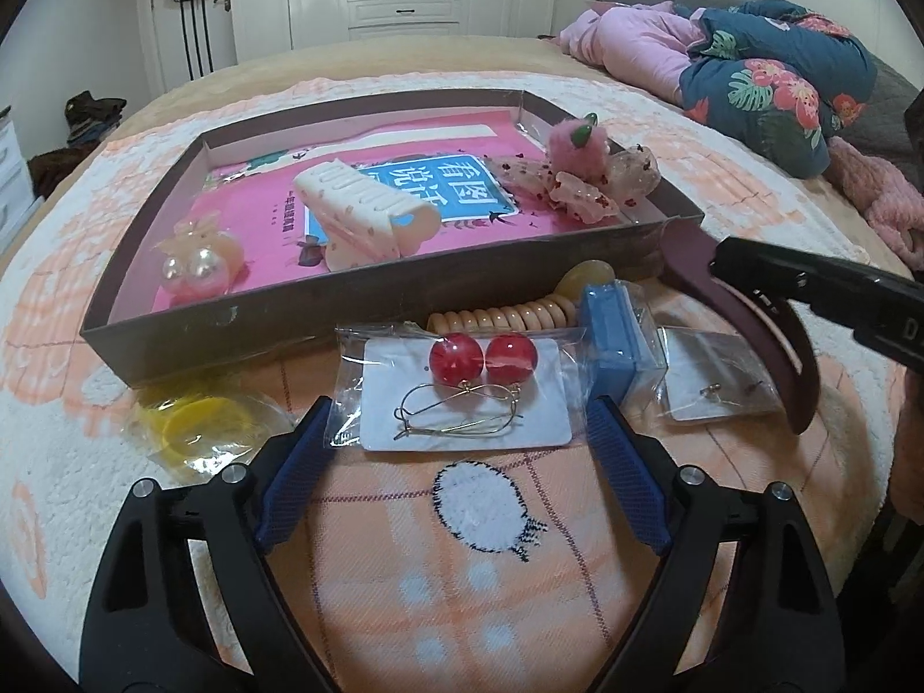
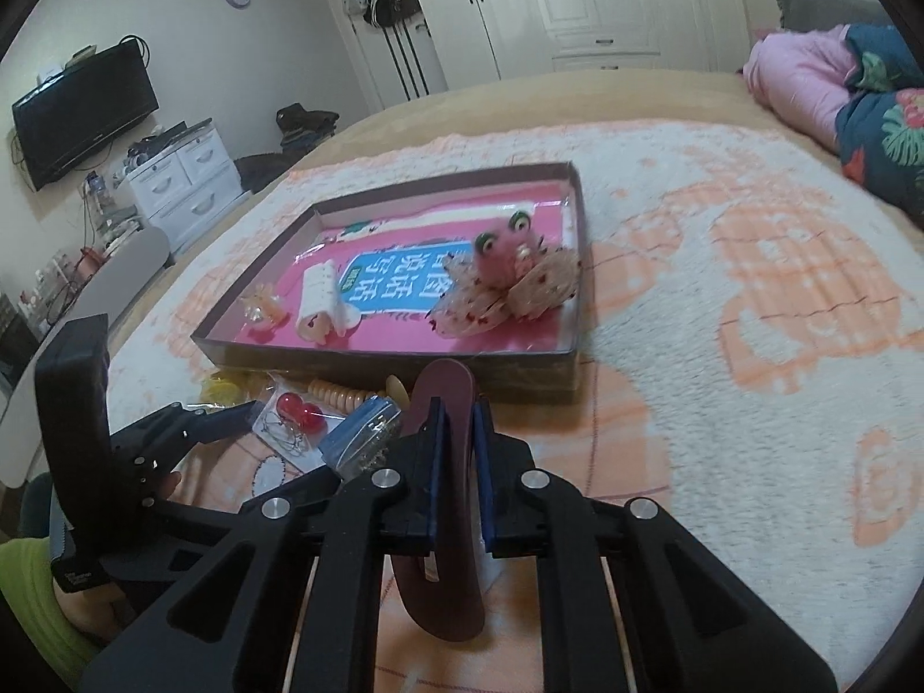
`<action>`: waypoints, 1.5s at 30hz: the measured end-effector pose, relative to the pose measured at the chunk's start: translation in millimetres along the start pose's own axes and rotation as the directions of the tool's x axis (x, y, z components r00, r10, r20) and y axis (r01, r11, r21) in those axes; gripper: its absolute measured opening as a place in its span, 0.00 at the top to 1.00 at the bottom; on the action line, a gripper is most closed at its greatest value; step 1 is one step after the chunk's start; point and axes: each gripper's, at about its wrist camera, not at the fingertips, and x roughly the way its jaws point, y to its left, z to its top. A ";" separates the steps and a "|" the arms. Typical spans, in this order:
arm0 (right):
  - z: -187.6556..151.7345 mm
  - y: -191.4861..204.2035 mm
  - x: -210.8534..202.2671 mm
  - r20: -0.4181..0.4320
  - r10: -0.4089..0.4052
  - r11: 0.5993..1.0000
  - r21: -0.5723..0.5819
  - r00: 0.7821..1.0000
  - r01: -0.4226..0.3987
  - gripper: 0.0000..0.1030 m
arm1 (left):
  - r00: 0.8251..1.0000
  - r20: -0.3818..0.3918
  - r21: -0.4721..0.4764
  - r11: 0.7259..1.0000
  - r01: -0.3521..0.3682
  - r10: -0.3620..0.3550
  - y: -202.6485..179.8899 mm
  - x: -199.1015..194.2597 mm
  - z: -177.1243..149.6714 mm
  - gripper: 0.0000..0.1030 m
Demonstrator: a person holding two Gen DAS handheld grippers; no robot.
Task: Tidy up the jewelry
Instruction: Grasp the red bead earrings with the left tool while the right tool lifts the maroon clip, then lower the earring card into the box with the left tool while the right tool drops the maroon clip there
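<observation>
while the right jaws pinch it, the maroon hair clip (image 2: pixel 444 496) juts forward.

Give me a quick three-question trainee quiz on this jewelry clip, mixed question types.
1. True or false: the right gripper is shut on the dark red hair clip.
2. Which lies on the blanket between the fingers of the open left gripper?
A. white hair claw
B. card of red ball earrings
C. pink fuzzy clip
3. Fill in: the white hair claw lies inside the ____.

Key
1. True; the pads press the clip from both sides.
2. B; the card of red ball earrings lies outside the box, in front of it.
3. box
</observation>
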 end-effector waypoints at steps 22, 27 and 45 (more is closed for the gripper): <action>-3.5 -1.9 -22.6 0.060 -0.057 0.998 0.003 0.997 0.057 0.90 | 0.957 0.092 -0.227 0.930 0.288 -0.274 32.2 -25.9 4.0 0.88; -2.1 -0.8 -25.9 0.072 -0.071 0.997 -0.005 0.995 0.072 0.90 | 0.939 0.124 -0.222 0.913 0.342 -0.321 27.4 -36.8 9.2 0.95; 17.4 22.7 -36.0 0.139 -0.062 0.996 -0.060 0.988 0.071 0.90 | 0.952 0.251 -0.142 0.966 0.217 -0.177 49.9 -85.5 44.8 1.00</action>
